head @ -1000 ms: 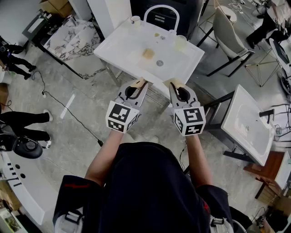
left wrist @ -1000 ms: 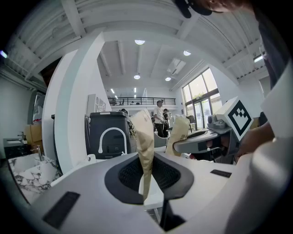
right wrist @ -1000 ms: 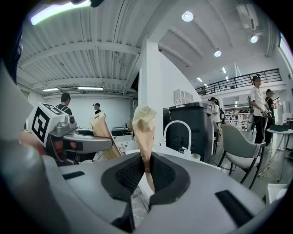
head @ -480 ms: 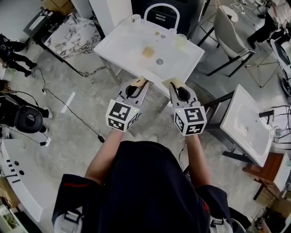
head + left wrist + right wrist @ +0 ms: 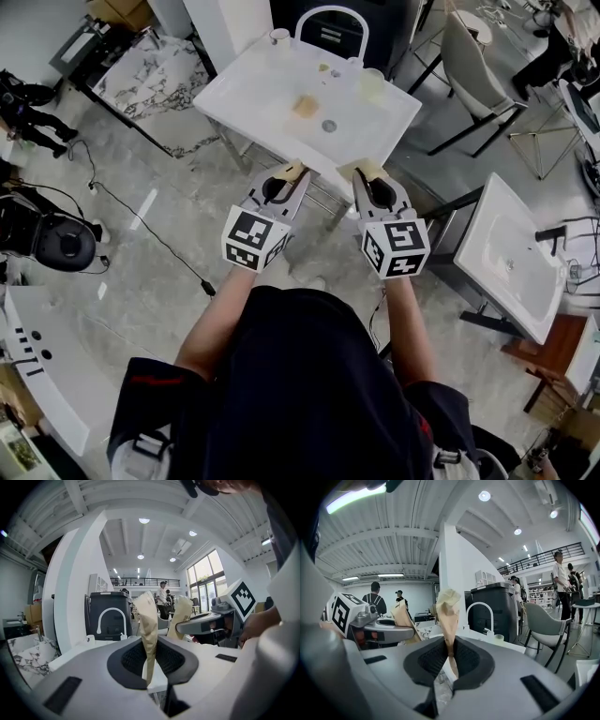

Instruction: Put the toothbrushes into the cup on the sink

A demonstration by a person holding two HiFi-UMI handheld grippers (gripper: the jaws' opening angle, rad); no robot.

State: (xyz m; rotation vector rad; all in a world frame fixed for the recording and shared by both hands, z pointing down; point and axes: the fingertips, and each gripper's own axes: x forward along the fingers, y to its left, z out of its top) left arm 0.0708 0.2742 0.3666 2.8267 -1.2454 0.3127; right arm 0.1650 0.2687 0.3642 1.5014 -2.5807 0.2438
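Note:
A white sink (image 5: 253, 103) with an arched white faucet (image 5: 333, 17) stands ahead of me. A pale translucent cup (image 5: 373, 86) sits on its back right rim, and a small white cup (image 5: 279, 37) at the back left. A tan lump (image 5: 305, 106) lies in the basin near the drain. I cannot make out any toothbrush. My left gripper (image 5: 291, 171) and right gripper (image 5: 364, 170) hover side by side before the sink's near edge. Each has its tan jaws pressed together with nothing between them, as seen in the left gripper (image 5: 146, 598) view and the right gripper (image 5: 448, 599) view.
A second white sink (image 5: 511, 258) stands at the right, with a grey chair (image 5: 469, 66) beyond it. A marble-topped table (image 5: 155, 80) is at the left, a black cable (image 5: 150, 239) trails over the floor, and a black cabinet (image 5: 110, 606) stands behind the faucet.
Both grippers have edged slightly forward and right. The person standing at the left edge has left the view.

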